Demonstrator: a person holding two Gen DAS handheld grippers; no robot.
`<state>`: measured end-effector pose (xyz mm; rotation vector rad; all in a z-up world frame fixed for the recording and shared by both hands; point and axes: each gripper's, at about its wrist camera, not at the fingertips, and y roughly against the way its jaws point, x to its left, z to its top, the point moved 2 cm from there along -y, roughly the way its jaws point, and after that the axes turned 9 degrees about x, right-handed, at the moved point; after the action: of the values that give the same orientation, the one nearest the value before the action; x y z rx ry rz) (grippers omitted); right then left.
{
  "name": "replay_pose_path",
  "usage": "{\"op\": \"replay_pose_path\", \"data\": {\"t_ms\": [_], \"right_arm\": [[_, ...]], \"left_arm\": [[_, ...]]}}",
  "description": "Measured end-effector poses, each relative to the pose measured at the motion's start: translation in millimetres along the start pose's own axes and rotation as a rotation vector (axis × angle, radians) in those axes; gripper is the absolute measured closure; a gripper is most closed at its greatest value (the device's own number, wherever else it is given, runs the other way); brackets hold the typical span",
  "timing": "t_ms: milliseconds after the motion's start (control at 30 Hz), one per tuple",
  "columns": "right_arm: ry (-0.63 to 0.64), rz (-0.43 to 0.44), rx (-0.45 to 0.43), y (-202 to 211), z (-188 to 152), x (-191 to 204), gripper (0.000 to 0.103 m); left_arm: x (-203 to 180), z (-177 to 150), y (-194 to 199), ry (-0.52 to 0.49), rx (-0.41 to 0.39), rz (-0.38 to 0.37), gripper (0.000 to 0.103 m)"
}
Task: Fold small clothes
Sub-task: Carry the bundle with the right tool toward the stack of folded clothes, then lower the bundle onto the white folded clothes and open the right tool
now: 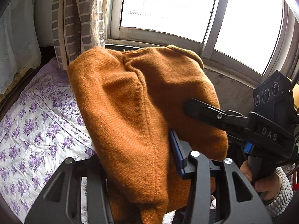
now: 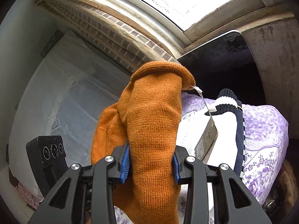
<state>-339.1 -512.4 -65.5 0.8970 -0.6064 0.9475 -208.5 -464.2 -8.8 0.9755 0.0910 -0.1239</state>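
Both claws clamp the orange knit garment [image 1: 134, 112], lifted above the floral bed [image 1: 37, 130]: left claw [image 1: 142, 168] beneath it, right claw [image 2: 150, 165] (blue pads [image 2: 125, 165] pressing both sides).

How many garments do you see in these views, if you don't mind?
2: the orange knit sweater clamped in both grippers, and a white-and-navy garment lying on the floral bedspread. Others may be hidden.

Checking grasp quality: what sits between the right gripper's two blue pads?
In the right wrist view, a bunched fold of the orange knit garment fills the right gripper, pinched between both blue pads.
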Motion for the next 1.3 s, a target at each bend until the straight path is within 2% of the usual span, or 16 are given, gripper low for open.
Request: {"op": "replay_pose_path", "data": {"t_ms": [167,367,433,500,667,767,833,967,1067,1100,1133,1233,1300], "right_arm": [[-0.043,-0.020,0.027,-26.0,19.6,-28.8,0.066],[-0.094,-0.065,0.093,-58.9,24.6,-65.1,0.066],[-0.123,-0.084,0.105,-65.3,22.8,-79.7,0.065],[-0.124,-0.098,0.106,-68.2,21.6,-89.5,0.065],[-0.074,-0.099,0.112,-75.2,18.8,-99.0,0.065],[-0.057,-0.083,0.100,-77.0,15.2,-102.3,0.064],[-0.052,-0.081,0.096,-76.3,14.5,-102.4,0.064],[-0.052,-0.099,0.111,-74.9,18.0,-97.6,0.062],[-0.030,-0.134,0.123,-68.6,20.6,-84.0,0.050],[-0.013,-0.159,0.116,-64.5,20.8,-78.2,0.040],[0.016,-0.189,0.094,-57.2,20.8,-70.2,0.035],[0.130,-0.232,0.038,-37.4,22.7,-45.7,0.034],[0.193,-0.255,0.012,-28.1,24.8,-31.1,0.029]], "left_arm": [[15.7,23.6,-37.3,0.033,0.046,0.013,0.059],[40.2,25.5,-81.4,0.092,0.128,0.063,0.056],[53.1,21.6,-95.2,0.127,0.157,0.090,0.049],[64.9,15.4,-103.6,0.163,0.173,0.101,0.035],[87.1,5.6,-125.1,0.245,0.185,0.062,0.011],[98.4,-3.9,-134.0,0.308,0.185,0.004,0.008],[95.7,-6.1,-132.7,0.315,0.187,-0.005,0.007],[88.5,2.3,-121.6,0.275,0.179,0.061,0.008],[83.3,8.9,-101.2,0.250,0.157,0.109,0.010],[82.7,10.4,-91.9,0.245,0.139,0.133,0.010],[83.0,11.5,-84.2,0.245,0.123,0.147,0.010],[88.7,13.6,-65.4,0.270,0.087,0.165,0.010],[93.7,12.7,-62.8,0.293,0.086,0.190,0.010]]}}
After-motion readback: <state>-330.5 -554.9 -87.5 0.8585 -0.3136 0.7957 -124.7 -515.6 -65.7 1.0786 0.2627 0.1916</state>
